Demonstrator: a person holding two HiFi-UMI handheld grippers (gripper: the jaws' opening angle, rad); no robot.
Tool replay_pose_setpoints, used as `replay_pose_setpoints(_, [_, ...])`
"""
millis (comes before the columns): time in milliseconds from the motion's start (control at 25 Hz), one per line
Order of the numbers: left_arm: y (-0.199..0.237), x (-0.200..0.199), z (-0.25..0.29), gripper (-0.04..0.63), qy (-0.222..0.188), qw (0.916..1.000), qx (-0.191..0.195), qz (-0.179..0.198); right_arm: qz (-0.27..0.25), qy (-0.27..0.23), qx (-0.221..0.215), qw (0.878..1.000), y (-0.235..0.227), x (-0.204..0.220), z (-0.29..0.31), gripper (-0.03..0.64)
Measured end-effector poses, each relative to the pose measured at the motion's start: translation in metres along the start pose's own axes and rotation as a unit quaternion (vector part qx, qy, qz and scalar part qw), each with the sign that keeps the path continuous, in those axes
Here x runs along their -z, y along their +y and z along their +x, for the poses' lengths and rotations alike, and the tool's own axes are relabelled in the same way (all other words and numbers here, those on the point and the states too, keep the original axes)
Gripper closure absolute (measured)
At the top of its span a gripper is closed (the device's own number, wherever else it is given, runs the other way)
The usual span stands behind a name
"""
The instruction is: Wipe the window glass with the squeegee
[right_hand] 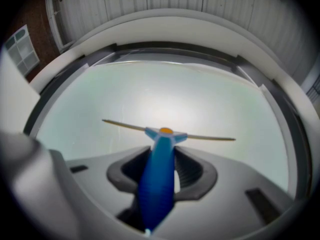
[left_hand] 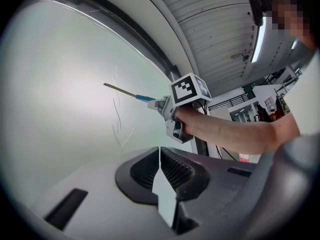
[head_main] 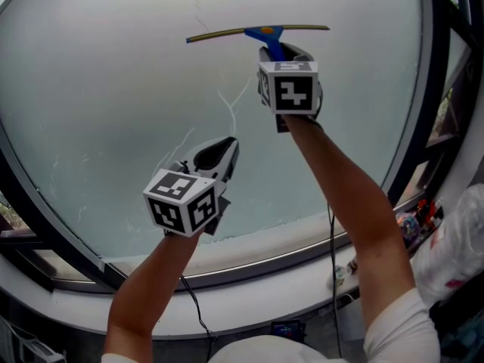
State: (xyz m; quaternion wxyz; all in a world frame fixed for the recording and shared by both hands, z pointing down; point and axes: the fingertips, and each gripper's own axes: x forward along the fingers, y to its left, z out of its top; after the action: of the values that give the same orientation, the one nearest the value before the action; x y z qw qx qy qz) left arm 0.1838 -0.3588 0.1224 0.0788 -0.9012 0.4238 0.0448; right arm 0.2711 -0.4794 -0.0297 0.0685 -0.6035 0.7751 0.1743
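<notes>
The squeegee (head_main: pixel 265 32) lies against the window glass (head_main: pixel 113 89) in the upper middle of the head view, its long thin blade running nearly level across the pane, with the left end dipping a little. Its blue handle points down from the blade's middle into the right gripper (head_main: pixel 281 51), whose marker cube (head_main: pixel 287 88) sits just below. In the right gripper view the jaws are closed on that blue handle, one ribbed pad on each side. The handle rises out of the right gripper (right_hand: pixel 162 159) to the squeegee (right_hand: pixel 165 132) head, which carries an orange spot, and the blade spreads left and right in front of the pale, misted window glass (right_hand: pixel 150 84). The left gripper (head_main: pixel 219 153) is held lower, in the centre-left of the head view, well apart from the squeegee and pointed up at the glass. In its own view the left gripper (left_hand: pixel 160 156) has its tips brought together with nothing between them — only a narrow wedge of light shows lower down between the pads. That view also catches the right gripper (left_hand: pixel 167 109) at centre right with the squeegee (left_hand: pixel 131 94) reaching left toward the pane. Thin wavy streaks (head_main: pixel 231 104) run down the glass between the two grippers. A dark window frame (head_main: pixel 423 127) curves along the right edge, and a white sill (head_main: pixel 249 293) crosses the bottom of the head view.
</notes>
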Motion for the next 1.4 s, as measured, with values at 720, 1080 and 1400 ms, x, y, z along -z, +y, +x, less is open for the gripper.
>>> replay_pose_setpoints(720, [-0.012, 0.037, -0.006, 0.561, 0.023, 0.9992, 0.006, -0.031, 0.000, 0.025, 0.002, 1.000, 0.002, 0.038, -0.016, 0.462])
replay_pose_setpoints(1080, [-0.012, 0.052, -0.011, 0.561, 0.030, 0.9983, 0.002, -0.050, -0.002, 0.033, -0.001, 0.999, 0.004, 0.053, -0.022, 0.461])
replay_pose_setpoints(1400, [-0.012, 0.067, -0.015, 0.561, 0.039, 0.9974, -0.002, -0.061, 0.003, 0.044, -0.006, 0.999, 0.008, 0.071, -0.030, 0.461])
